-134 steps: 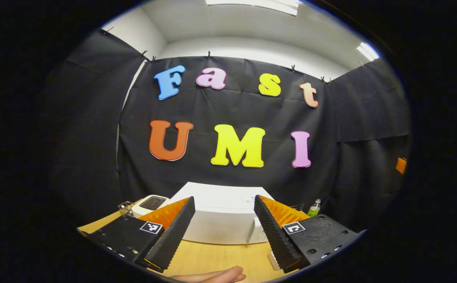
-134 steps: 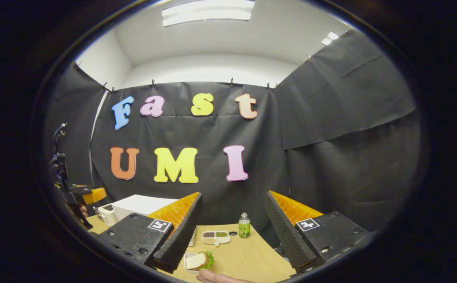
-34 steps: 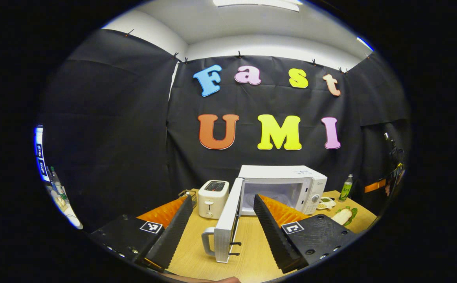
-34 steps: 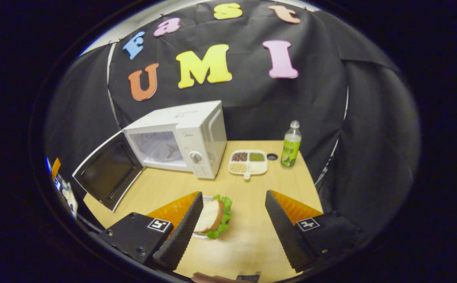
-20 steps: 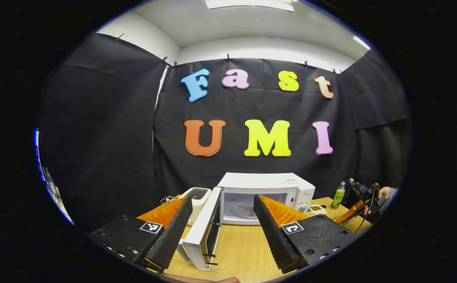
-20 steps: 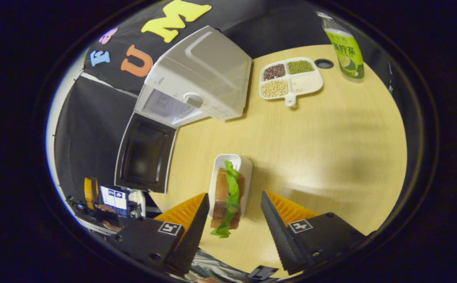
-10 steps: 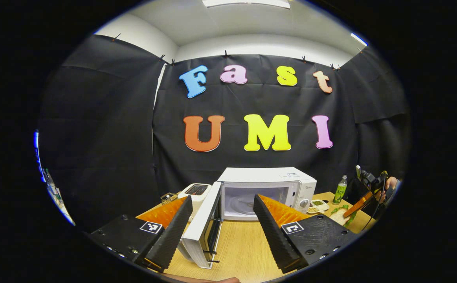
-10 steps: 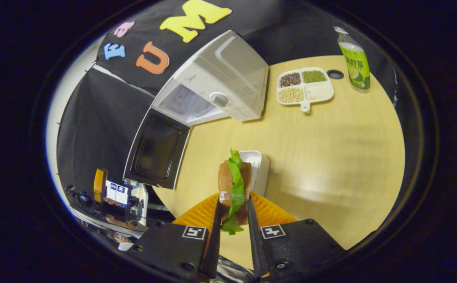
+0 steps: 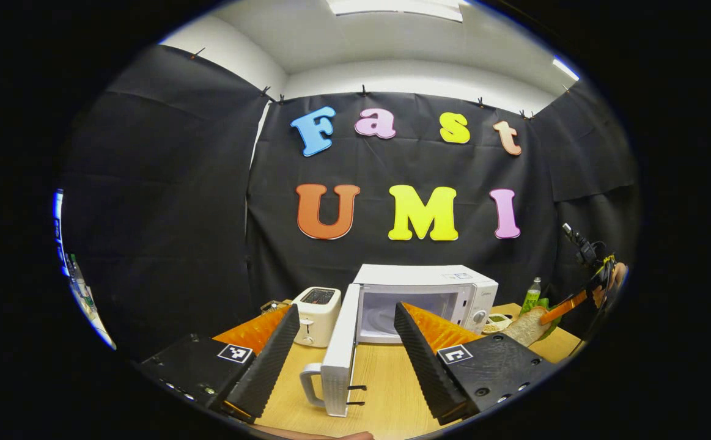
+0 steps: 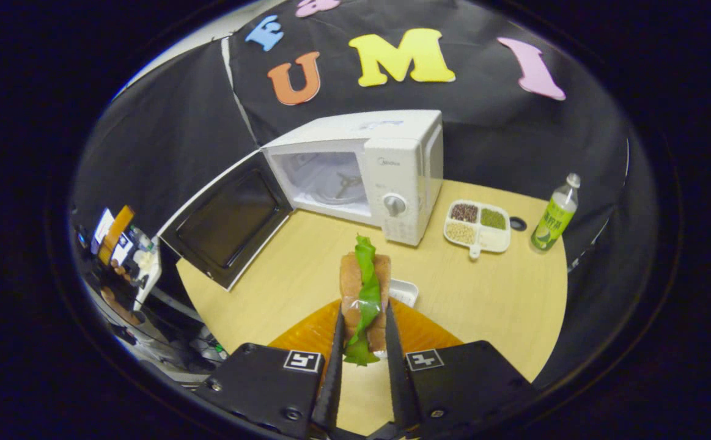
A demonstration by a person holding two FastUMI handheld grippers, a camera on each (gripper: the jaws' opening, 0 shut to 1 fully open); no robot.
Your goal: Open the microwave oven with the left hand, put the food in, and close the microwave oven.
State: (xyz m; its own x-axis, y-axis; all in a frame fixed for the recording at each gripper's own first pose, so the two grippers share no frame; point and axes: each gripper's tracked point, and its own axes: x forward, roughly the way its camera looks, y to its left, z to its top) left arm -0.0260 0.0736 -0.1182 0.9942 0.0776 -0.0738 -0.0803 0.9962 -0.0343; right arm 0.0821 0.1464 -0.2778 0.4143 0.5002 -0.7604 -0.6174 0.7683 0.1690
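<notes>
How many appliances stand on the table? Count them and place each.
2. The microwave stands open at the back of the table; the toaster beside it, on its hinge side. More could be hidden.

A staged recording booth: black cloth walls (image 9: 165,201) around one table (image 10: 502,299) with kitchen props.

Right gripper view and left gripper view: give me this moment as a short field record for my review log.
microwave: on the table, cavity with nothing inside
door: swung wide open
sandwich: lifted off the table, clamped between the jaws
right gripper: shut on the sandwich
left gripper: open, holding nothing, facing the door's edge
white tray: on the table, below the sandwich
divided dish: right of the microwave
bottle: upright, right of the dish
toaster: left of the microwave
</notes>
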